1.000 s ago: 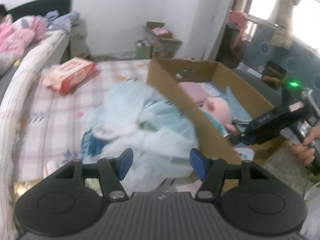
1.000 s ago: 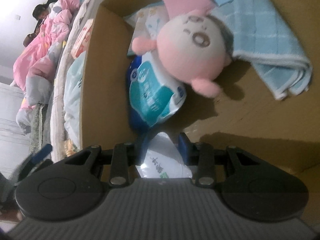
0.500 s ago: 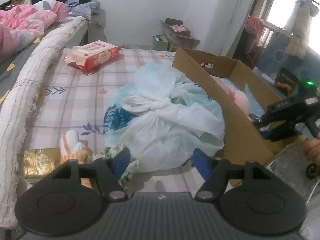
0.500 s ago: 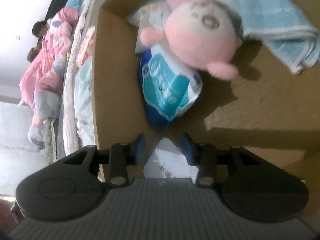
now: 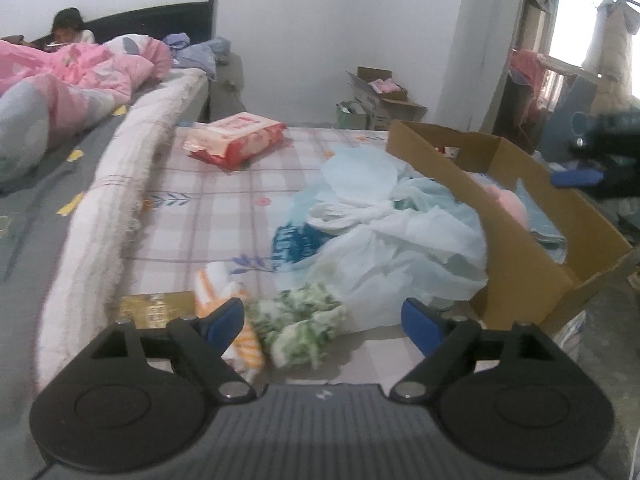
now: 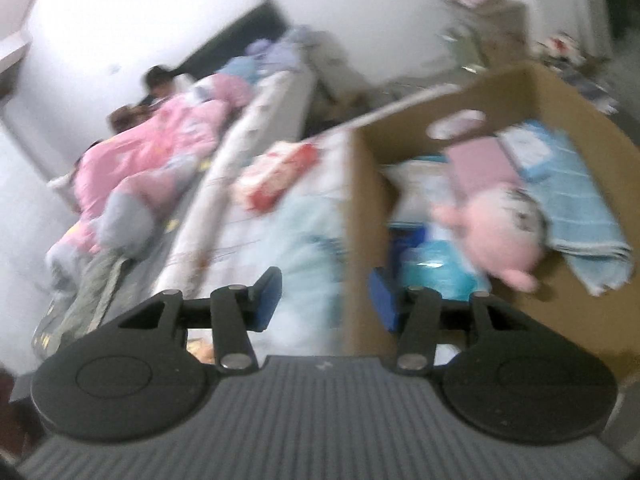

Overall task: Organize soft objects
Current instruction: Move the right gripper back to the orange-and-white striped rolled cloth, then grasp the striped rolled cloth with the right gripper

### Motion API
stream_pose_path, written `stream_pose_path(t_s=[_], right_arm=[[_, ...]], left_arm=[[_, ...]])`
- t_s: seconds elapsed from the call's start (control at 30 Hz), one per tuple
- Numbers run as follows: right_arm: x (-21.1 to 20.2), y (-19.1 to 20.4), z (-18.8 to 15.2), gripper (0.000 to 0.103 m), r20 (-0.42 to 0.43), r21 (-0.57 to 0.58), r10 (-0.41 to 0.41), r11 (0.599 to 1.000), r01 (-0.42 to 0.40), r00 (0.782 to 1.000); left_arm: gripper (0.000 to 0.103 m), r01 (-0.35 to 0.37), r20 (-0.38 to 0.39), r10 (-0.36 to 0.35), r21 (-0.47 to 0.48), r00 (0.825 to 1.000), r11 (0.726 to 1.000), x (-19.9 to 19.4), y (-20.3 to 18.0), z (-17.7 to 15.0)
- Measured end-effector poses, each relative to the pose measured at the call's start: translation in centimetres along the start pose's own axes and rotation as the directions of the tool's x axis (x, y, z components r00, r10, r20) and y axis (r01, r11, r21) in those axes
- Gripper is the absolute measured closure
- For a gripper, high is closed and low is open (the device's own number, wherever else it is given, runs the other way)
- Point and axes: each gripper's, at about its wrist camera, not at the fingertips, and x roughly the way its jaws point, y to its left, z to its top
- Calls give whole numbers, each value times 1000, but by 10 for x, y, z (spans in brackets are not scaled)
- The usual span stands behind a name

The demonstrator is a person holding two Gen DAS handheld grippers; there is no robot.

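Opening your left gripper (image 5: 322,316) jaws, centre them over the green cloth (image 5: 302,322); right gripper (image 6: 324,300) jaws opening, empty.

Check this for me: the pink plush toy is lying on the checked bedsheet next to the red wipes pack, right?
Not quite. The pink plush toy lies inside the cardboard box, beside the blue towel, as the right wrist view shows. The red wipes pack is on the checked bedsheet.

White wall (image 5: 320,20) ahead of the jaws, dark headboard (image 5: 160,20) far left. Bright window (image 5: 580,12) upper right, daylight coming in
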Motion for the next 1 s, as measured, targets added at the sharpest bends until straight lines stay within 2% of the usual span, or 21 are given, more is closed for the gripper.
stream_pose_path(t_s=[0.1,0.23,0.43,0.57,0.63,0.73,0.87,0.97,1.0], right_arm=[[15,35,-7,54,-29,-63,58,996,-60,998],[44,77,-17,54,-105,-114,141,982,-153,984],[103,135,-34,54,-268,-140,222,954,-266,937],[146,160,-49,54,-363,-122,219,952,-280,906],[166,169,-55,54,-397,-139,195,953,-268,897],[196,179,-62,54,-437,-157,149,958,-238,887],[235,186,-67,54,-472,-181,91,963,-198,877],[256,184,-72,56,-502,-189,59,966,-176,863],[262,183,-75,56,-512,-184,55,968,-172,857]], left_arm=[[16,-20,9,21,-26,1000,999,-4,13,-6],[16,-35,-2,35,-79,999,996,-4,30,-13],[23,-93,-11,93,-103,996,990,6,46,-22],[25,-114,-19,113,-65,993,991,18,49,-22],[26,-105,-36,102,-62,994,993,27,52,-22],[32,-112,-75,106,-68,991,991,41,56,-22],[34,-100,-107,94,-57,990,993,52,58,-26],[44,-97,-142,85,-81,986,992,59,61,-29],[44,-94,-154,79,-93,985,991,61,63,-30]])
